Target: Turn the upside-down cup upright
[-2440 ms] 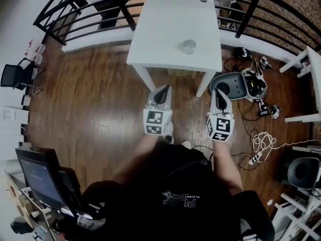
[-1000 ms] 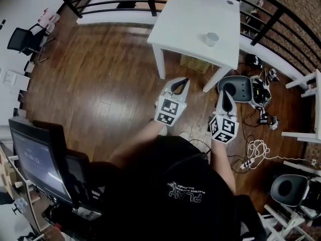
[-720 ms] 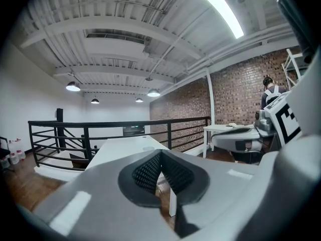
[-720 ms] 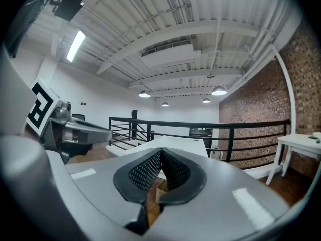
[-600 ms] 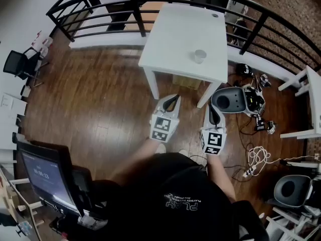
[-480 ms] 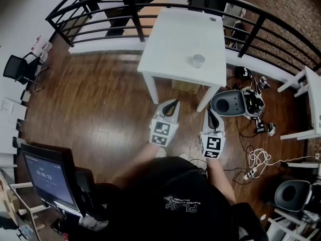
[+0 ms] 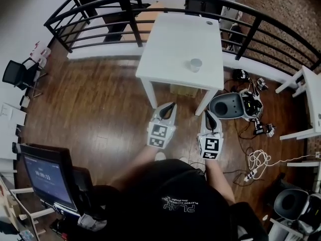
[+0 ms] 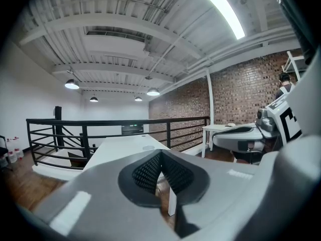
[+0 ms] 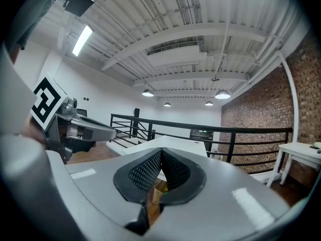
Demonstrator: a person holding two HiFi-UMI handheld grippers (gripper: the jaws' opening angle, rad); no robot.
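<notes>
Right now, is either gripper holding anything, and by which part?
Nothing is held. The left gripper and the right gripper both have their jaws closed together with nothing between them. The cup sits on the white table, apart from both.

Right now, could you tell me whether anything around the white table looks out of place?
Yes: loose cables lie in a tangle on the wooden floor right of the white table. The cup on it shows no spill.
</notes>
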